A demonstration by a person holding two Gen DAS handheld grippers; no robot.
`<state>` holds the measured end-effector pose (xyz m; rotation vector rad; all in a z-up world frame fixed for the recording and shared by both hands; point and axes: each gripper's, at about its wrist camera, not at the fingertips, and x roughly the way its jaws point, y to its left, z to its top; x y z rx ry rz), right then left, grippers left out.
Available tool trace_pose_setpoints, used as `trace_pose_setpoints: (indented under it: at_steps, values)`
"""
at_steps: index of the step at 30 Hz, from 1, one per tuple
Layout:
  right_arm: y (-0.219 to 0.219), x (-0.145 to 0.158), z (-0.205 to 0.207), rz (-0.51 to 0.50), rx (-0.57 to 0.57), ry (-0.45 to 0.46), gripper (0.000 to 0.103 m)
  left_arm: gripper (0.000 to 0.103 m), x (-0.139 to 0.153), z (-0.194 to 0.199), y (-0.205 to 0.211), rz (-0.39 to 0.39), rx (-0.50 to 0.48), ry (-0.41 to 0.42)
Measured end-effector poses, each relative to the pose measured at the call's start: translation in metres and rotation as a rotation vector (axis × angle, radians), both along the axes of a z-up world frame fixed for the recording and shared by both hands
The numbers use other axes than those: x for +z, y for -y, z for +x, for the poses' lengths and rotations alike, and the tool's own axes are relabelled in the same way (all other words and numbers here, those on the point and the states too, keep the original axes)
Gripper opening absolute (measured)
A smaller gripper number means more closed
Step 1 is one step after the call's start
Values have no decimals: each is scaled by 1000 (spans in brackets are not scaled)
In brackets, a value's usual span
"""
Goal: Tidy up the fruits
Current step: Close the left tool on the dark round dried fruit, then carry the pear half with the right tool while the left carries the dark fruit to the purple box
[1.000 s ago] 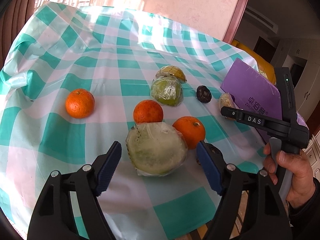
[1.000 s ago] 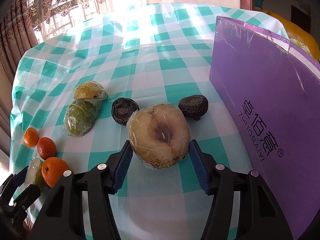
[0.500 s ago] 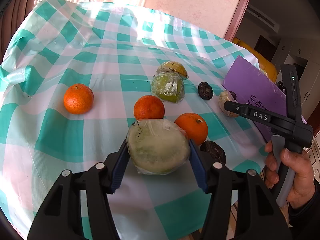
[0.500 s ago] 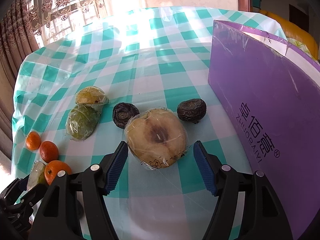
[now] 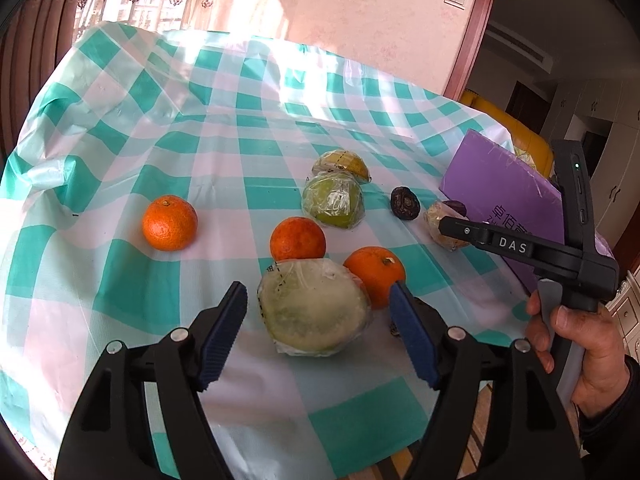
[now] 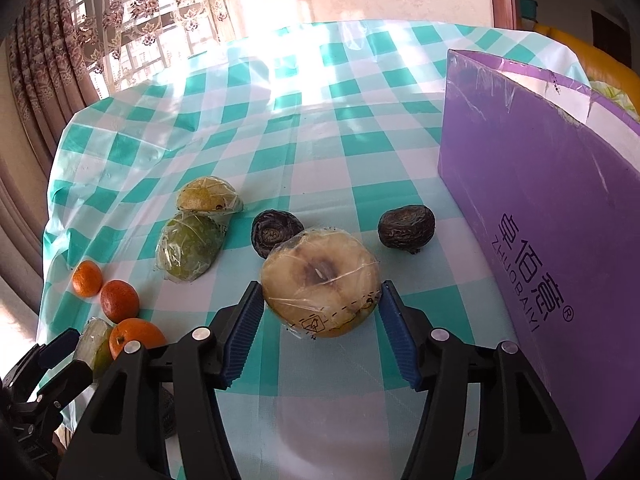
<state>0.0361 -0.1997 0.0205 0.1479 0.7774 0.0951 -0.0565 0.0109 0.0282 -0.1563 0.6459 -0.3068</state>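
In the left wrist view the left tool [image 5: 316, 312] sits at the lower middle of the frame, its jaws opening, with a pale green wrapped fruit half [image 5: 314, 308] between the blue pads; a gap shows on each side, so nothing is gripped. Just behind that half lie two oranges [image 5: 298, 239], one touching its upper right edge, and a third orange [image 5: 170, 223] lies well apart toward the left. Farther up, a wrapped green fruit [image 5: 333, 199] and a wrapped yellow one [image 5: 340, 163] sit together.

In the right wrist view the right tool [image 6: 320, 312] is at the lower middle, its jaws closing, both pads pressing the sides of a wrapped brownish fruit half [image 6: 320, 284]. Two dark wrinkled fruits [image 6: 406, 226] lie just behind it, one touching its upper left. A purple box [image 6: 560, 216] stands at the right edge on the checked surface [image 6: 320, 120]. A hand [image 5: 580, 340] at the lower right of the left view holds the right tool's handle.
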Motion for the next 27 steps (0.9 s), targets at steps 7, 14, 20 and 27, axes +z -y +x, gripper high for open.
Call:
trace_pose_setpoints:
  at_steps: [7,14,20,27]
  values:
    - [1,13,-23,7,43,54,58,55,13,-24,48,123,-197,62]
    - [7,27,-43,35,78,84,58,44,-7,-4,84,259,-248,-93]
    - [9,45,-63,33,111,127,58,44,-10,5,96,325,-250,-118]
    - [26,75,-79,61,109,193,58,39,-8,14,104,348,-252,-135]
